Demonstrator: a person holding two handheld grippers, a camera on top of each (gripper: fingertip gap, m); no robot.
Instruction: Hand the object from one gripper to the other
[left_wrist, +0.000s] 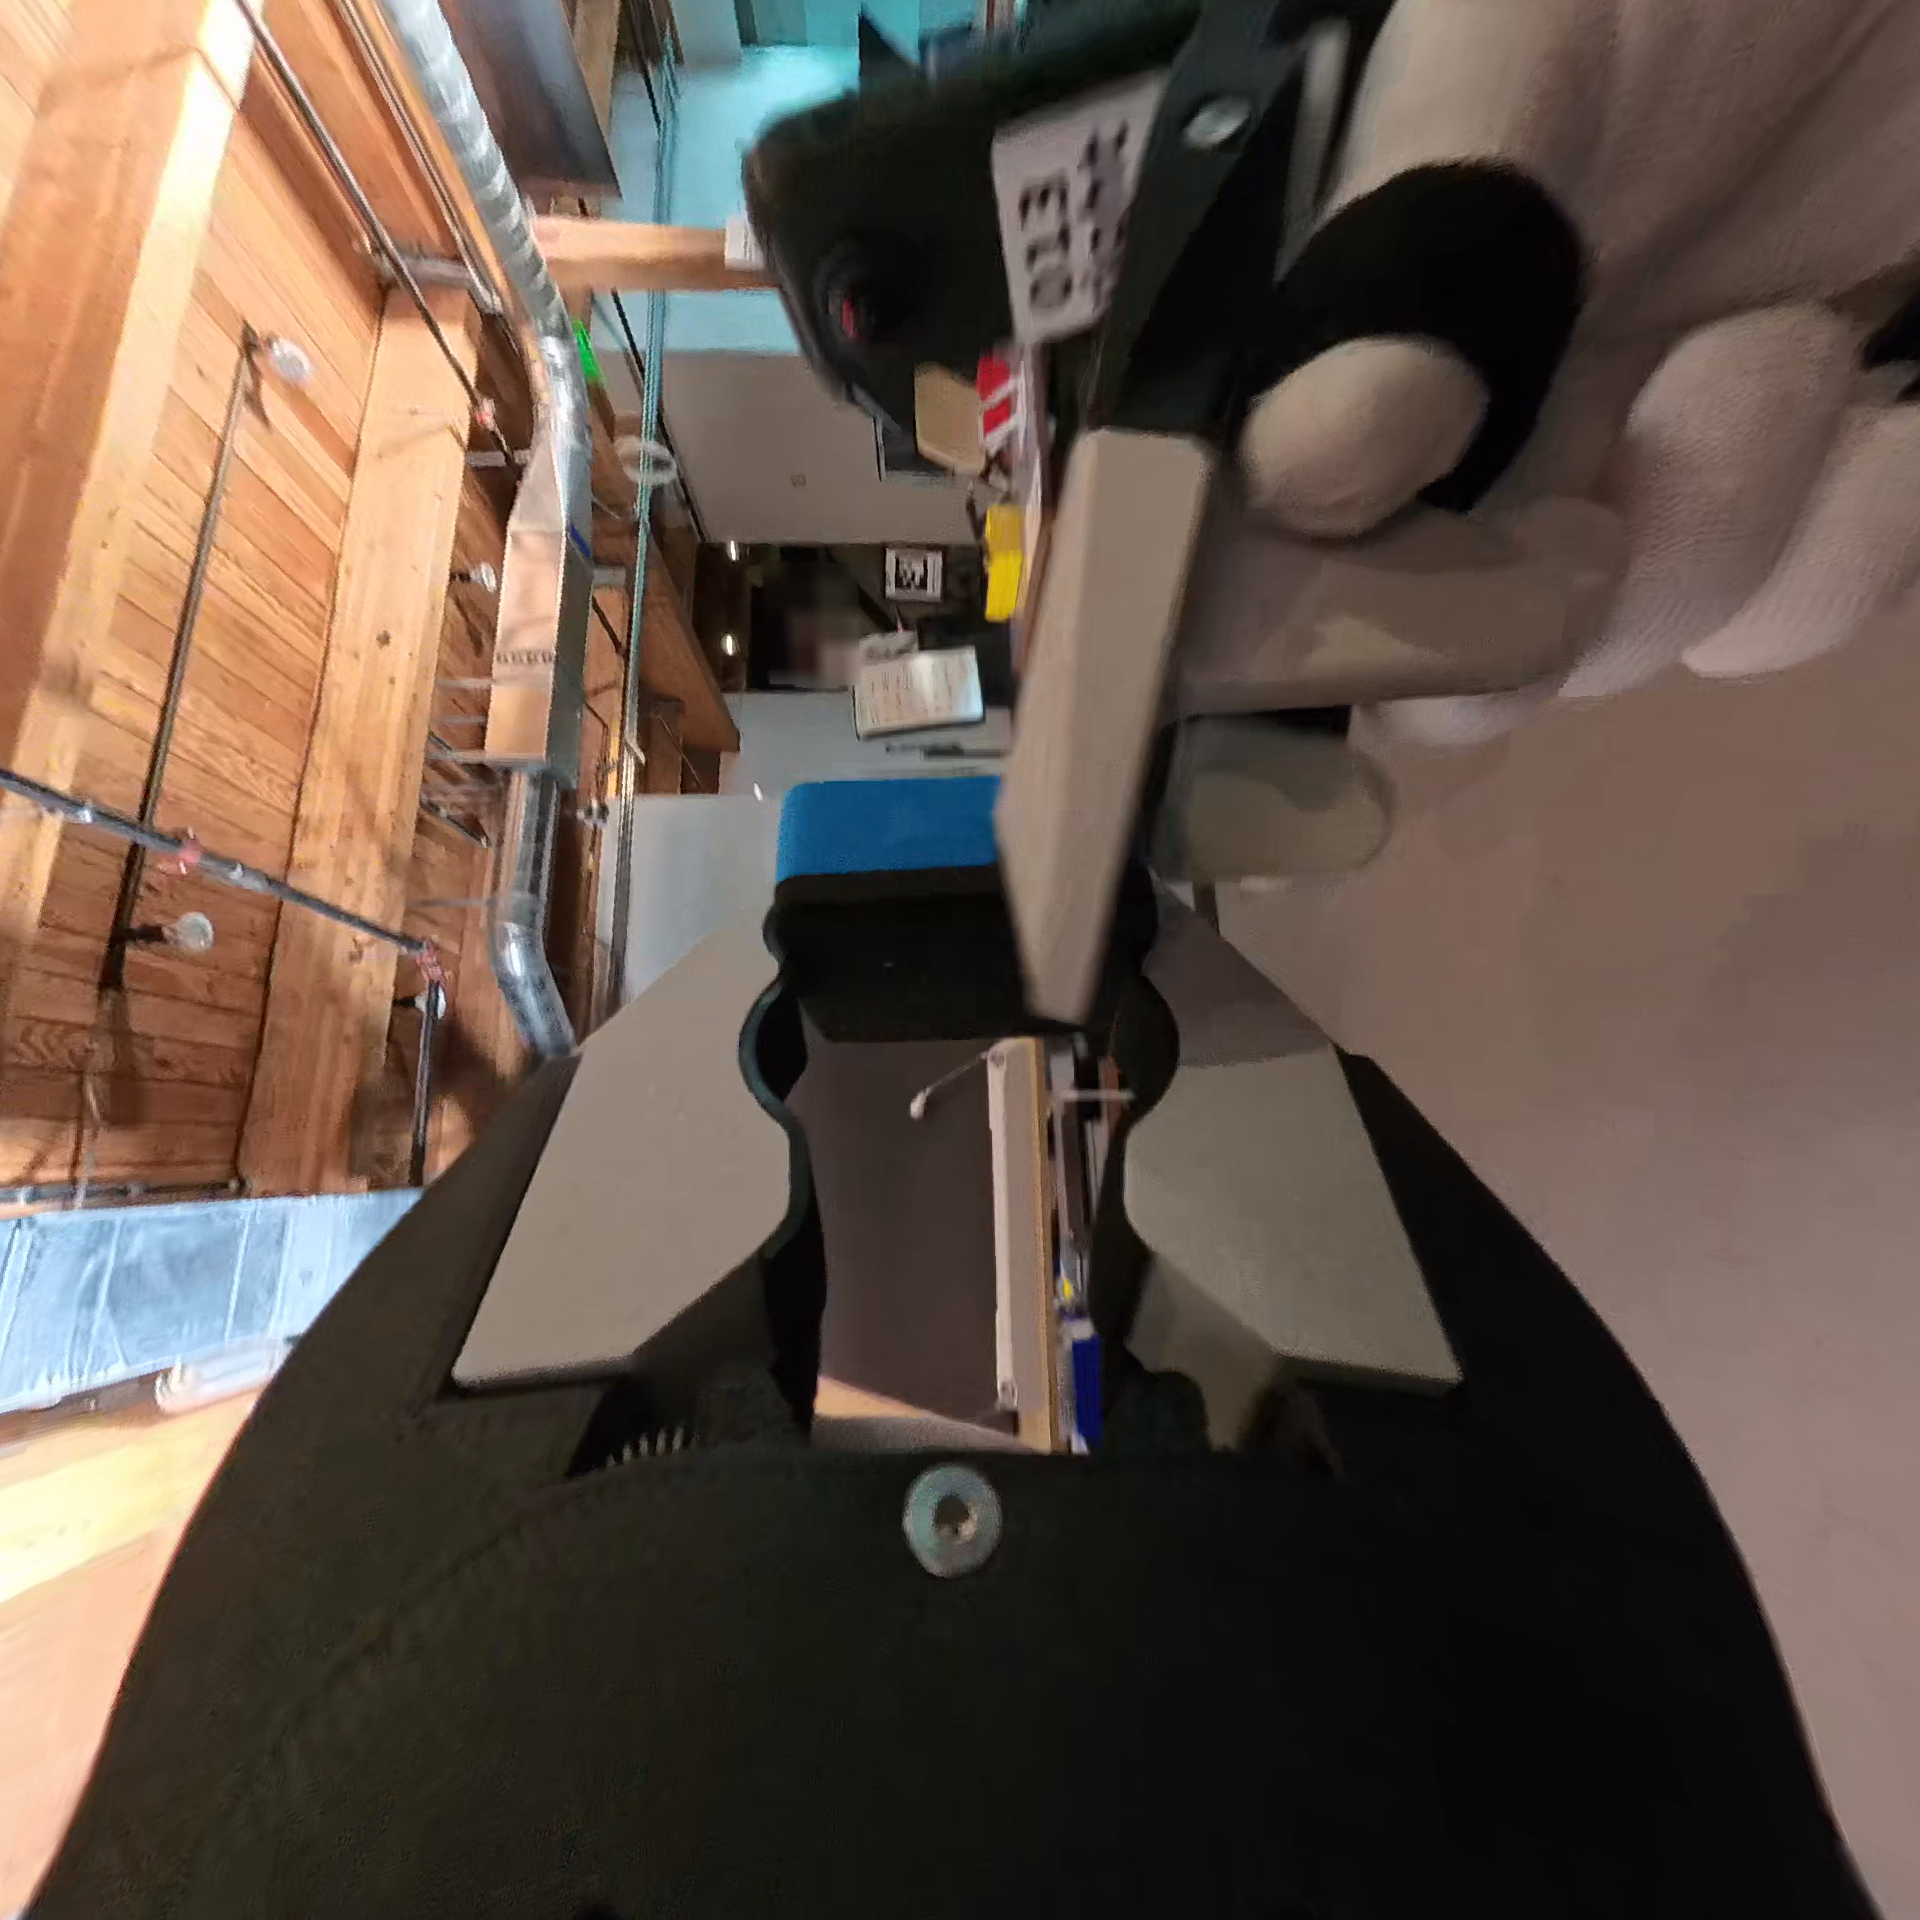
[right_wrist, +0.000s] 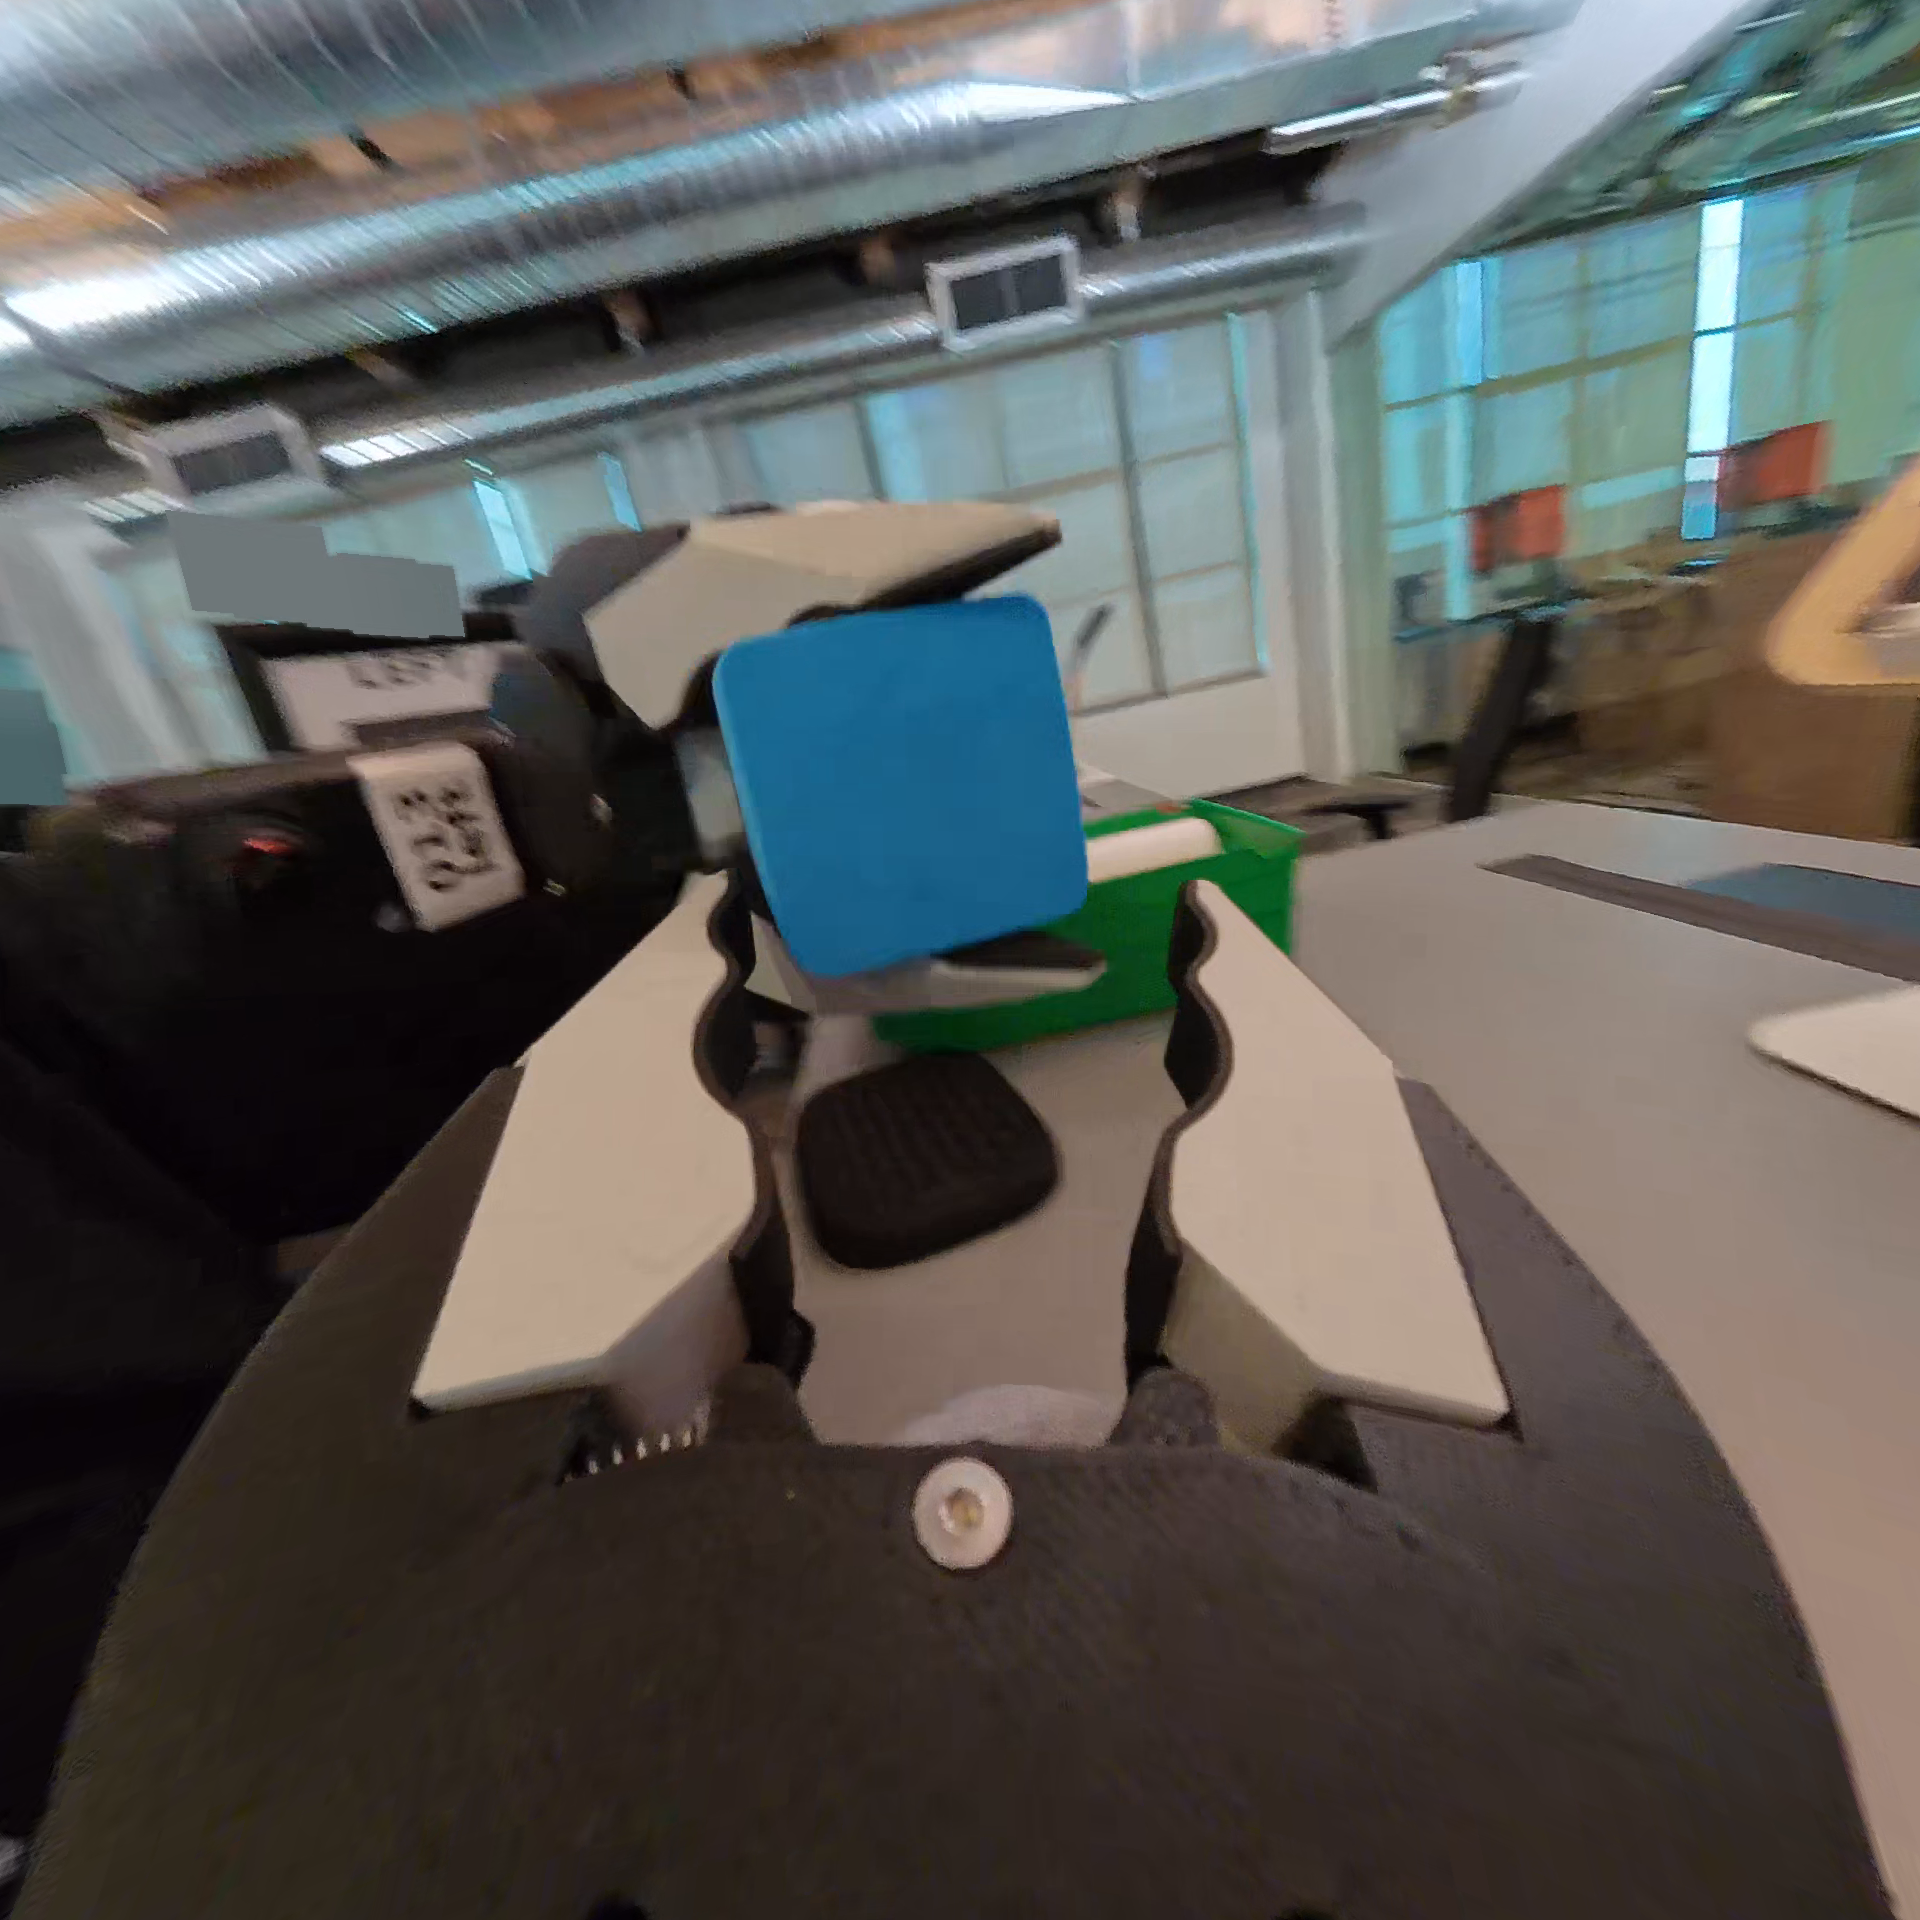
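Hovering in mid-air above the grey table (right_wrist: 1621, 1039), the blue-faced block (right_wrist: 902, 781) sits clamped in the left gripper (right_wrist: 883, 769), one grey finger (right_wrist: 831, 566) pressing its top edge and the other under its bottom edge. In the left wrist view that same block (left_wrist: 888, 894) shows blue on its far layer and black foam on the near one, pinched at the tips of the left gripper (left_wrist: 961, 982), which is closed on it.

The right gripper (right_wrist: 961, 940) faces the block head-on, jaws spread wide and holding nothing, its tips just short of the block's lower corners. From the left wrist view the right gripper (left_wrist: 1195, 748) crosses in front, one grey finger (left_wrist: 1101, 727) overlapping the block's right side; whether it touches is unclear through the blur. A white-gloved hand (left_wrist: 1621, 436) grips its handle.

Below the block, a black ribbed pad (right_wrist: 925, 1164) lies on the table, and a green bin (right_wrist: 1132, 940) stands just behind the block.
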